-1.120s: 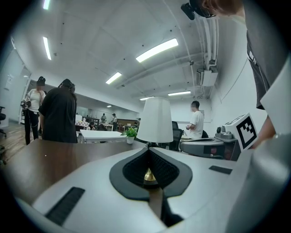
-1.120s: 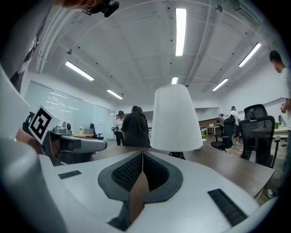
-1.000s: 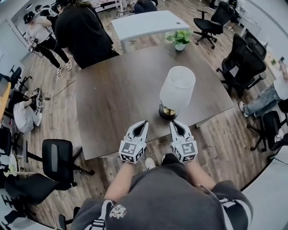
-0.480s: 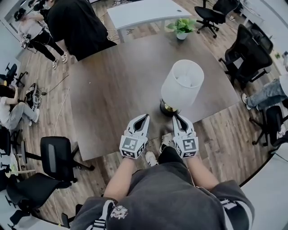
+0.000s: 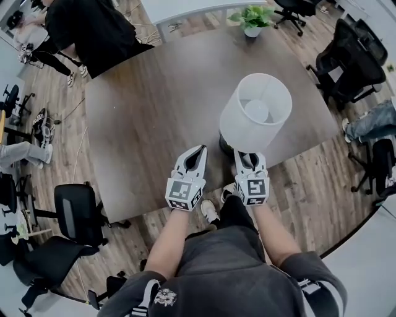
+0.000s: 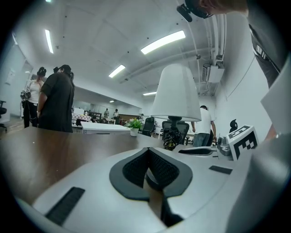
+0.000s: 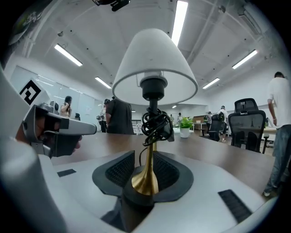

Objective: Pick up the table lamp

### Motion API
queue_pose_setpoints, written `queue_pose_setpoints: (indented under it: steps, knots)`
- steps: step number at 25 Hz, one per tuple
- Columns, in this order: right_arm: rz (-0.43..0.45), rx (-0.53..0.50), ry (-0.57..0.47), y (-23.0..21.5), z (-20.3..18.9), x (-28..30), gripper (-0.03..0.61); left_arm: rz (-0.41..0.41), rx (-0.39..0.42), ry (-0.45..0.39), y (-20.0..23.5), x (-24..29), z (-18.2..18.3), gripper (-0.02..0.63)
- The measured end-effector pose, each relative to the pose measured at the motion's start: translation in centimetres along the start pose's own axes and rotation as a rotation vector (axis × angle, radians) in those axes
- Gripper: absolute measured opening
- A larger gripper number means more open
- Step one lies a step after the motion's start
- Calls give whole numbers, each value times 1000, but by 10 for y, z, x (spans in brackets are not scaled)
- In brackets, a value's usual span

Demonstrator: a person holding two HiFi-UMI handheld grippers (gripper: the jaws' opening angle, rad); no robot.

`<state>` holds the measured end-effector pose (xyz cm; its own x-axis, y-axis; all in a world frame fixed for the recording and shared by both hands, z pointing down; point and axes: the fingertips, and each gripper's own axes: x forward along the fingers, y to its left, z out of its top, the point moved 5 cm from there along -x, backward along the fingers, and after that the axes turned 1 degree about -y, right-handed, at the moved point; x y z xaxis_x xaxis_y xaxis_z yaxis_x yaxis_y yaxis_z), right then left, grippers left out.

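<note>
The table lamp, a white shade [image 5: 255, 114] on a brass stem [image 7: 146, 175] with a coiled black cord and a dark round base [image 5: 224, 147], stands upright near the front edge of the brown table [image 5: 148, 111]. My right gripper [image 5: 243, 156] is at the base. In the right gripper view its jaws [image 7: 144, 157] are opening, and the stem stands between the pads with a small gap on each side. My left gripper [image 5: 199, 150] is just left of the lamp, apart from it, its jaws shut and empty [image 6: 147, 152]. The lamp [image 6: 176, 93] is up and to the right in the left gripper view.
A potted plant [image 5: 252, 18] sits at the table's far edge. A person in black [image 5: 93, 31] stands at the far left corner. Black office chairs [image 5: 346, 62] stand to the right and another chair [image 5: 77, 213] at the near left. My legs are at the table's front edge.
Both grippers have moved forward and down toward the lamp. The right gripper's tips now reach the lamp base under the shade. The lamp has not moved.
</note>
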<state>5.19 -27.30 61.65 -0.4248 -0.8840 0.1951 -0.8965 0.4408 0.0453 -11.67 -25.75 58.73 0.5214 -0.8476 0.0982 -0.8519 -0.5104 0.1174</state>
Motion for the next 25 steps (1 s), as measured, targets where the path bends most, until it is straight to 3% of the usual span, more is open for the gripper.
queue_pose_setpoints:
  steps: [10, 14, 25]
  knots:
    - [7, 3, -15, -17, -6, 33, 152, 20, 3, 47, 16, 10, -18, 8]
    - [20, 2, -14, -19, -8, 40, 112, 27, -2, 55, 20, 15, -25, 8]
    - [38, 3, -34, -19, -13, 43, 112, 19, -13, 79, 16, 17, -38, 8]
